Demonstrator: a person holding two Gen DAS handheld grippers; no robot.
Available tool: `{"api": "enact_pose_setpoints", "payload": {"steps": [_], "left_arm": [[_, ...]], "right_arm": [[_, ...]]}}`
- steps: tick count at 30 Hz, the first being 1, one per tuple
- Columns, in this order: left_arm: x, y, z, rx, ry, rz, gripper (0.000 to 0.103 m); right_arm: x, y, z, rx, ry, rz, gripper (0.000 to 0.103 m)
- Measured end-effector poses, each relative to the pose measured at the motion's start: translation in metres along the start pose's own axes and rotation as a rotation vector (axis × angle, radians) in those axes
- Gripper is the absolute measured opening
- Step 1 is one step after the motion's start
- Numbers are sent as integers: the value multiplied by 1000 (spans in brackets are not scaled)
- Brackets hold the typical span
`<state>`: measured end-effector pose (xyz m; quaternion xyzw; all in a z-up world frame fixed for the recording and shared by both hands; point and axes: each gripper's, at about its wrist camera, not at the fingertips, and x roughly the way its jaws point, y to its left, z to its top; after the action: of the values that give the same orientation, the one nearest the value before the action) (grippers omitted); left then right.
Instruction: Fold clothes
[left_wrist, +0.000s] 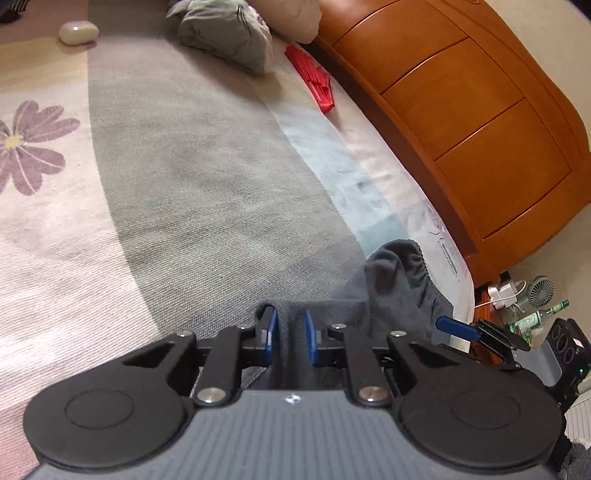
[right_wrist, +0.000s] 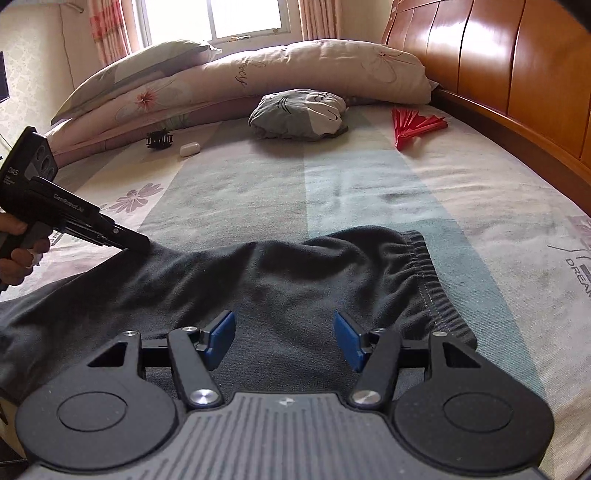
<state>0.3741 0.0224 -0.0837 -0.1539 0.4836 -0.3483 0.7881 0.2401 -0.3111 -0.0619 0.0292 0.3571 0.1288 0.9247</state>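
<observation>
Striped bedding (right_wrist: 258, 192) spreads across the bed in front of you, with a wooden headboard (right_wrist: 517, 74) rising at 2 o'clock in the right wrist view. At 9 o'clock your hand (right_wrist: 16, 254) holds the left gripper (right_wrist: 142, 244), whose tip is buried in a raised fold of the dark grey trousers (right_wrist: 295, 280). The left wrist view shows its blue pads (left_wrist: 271, 334) pressed close on that fold, so it is clamped on the cloth. The trousers lie across the near part of the bed, from 8 o'clock over to 3 o'clock, where the elastic waistband (right_wrist: 428, 273) sits gathered. Farther back, near 11 o'clock, a small white case (right_wrist: 190, 148) rests on the sheet beside a black clip (right_wrist: 159, 140). A grey cushion (right_wrist: 299, 114) sits at 12 o'clock before the long pillows (right_wrist: 258, 74). A red fan (right_wrist: 415, 127) lies at 1 o'clock. Your right gripper (right_wrist: 284, 339) hangs just above the trousers at 6 o'clock, its blue pads (right_wrist: 221, 338) spread wide with nothing between them.
</observation>
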Motion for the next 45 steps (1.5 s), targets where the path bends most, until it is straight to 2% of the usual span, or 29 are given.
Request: {"api": "enact_pose_setpoints", "payload": {"steps": [4, 14, 15, 19, 24, 29, 31, 35, 37, 38, 39, 42, 45], "left_arm": [[-16, -7, -21, 104, 9, 105, 15], [-46, -20, -77, 359, 47, 371, 16], [-49, -22, -83, 384, 51, 398, 8], [-68, -24, -90, 360, 26, 433, 6], [-92, -25, -96, 311, -12, 465, 7], [-117, -27, -102, 261, -50, 497, 7], [-128, -30, -113, 259, -53, 514, 7], [-149, -36, -141, 264, -52, 552, 9], [-158, -41, -156, 270, -48, 561, 17], [-160, -44, -163, 279, -42, 555, 26], [-161, -49, -170, 292, -36, 551, 34], [-156, -63, -191, 357, -25, 533, 44], [-141, -79, -207, 440, -23, 511, 47]], "right_arm": [[-2, 4, -3, 3, 0, 19, 65], [-10, 37, -3, -32, -14, 82, 67], [-12, 39, -3, -35, -15, 85, 67], [-19, 51, -6, -62, -17, 109, 67], [-25, 82, -14, -213, -9, 220, 66], [-27, 148, -34, -520, -14, 411, 55], [-29, 177, -46, -641, -15, 478, 55], [-26, 220, -67, -817, -28, 493, 53], [-21, 233, -75, -887, -33, 466, 46], [-17, 237, -78, -920, -34, 444, 39], [-17, 238, -78, -921, -35, 435, 29], [-17, 237, -70, -878, -40, 431, 10], [-18, 236, -62, -835, -44, 426, 6]]}}
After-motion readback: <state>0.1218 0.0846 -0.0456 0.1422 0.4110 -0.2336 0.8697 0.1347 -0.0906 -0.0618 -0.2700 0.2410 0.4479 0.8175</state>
